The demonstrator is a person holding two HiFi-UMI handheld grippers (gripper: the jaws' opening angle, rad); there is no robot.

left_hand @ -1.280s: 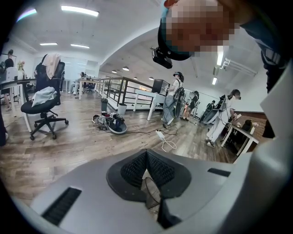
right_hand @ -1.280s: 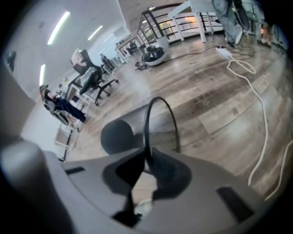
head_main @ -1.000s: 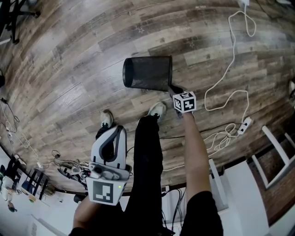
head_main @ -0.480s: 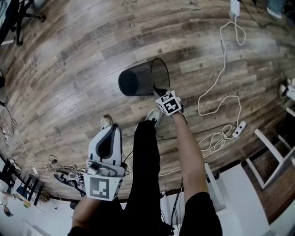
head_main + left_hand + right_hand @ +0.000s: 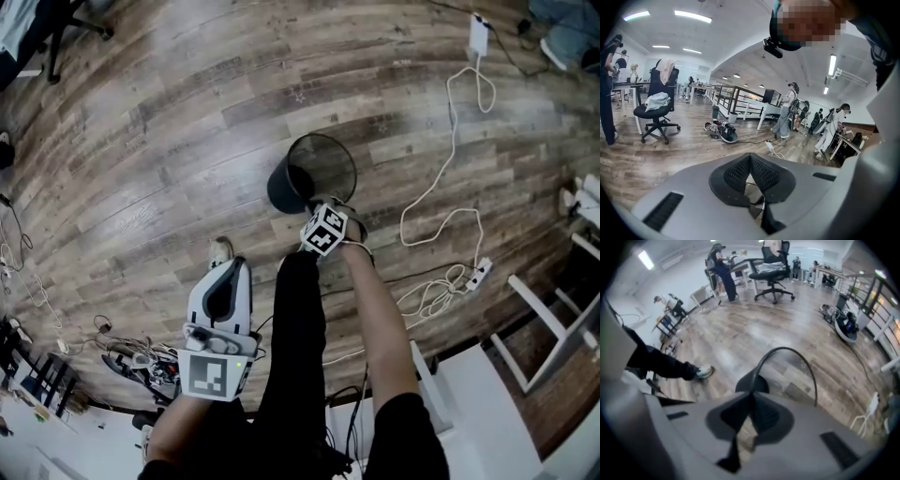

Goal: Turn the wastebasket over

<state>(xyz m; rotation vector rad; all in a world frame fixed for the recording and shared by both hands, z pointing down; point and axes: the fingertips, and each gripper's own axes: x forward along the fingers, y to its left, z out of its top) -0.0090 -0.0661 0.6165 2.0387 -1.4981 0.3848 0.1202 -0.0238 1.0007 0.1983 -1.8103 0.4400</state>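
Wastebasket sits on the wood floor just in front of the person's feet. Its open mouth is up and its body leans a little, so I cannot tell if the bottom is flat on the floor. It is black and made of mesh. The right gripper points down at it, and its jaws are closed tight on the thin rim at the near side. The right gripper view shows the wastebasket rim pinched between the pads of that gripper. The left gripper is held back by the person's leg, well apart from the wastebasket. In its own view the left gripper has its jaws closed with nothing in them. I think the turning is almost done. The next move needs the right hand to lower the wastebasket until the bottom rests flat. Only then should it let go of the rim, or the wastebasket may tip and roll. There are no words or brand names to read. The only marks are black and white squares on each gripper's cube, and a white cable lies off to the side
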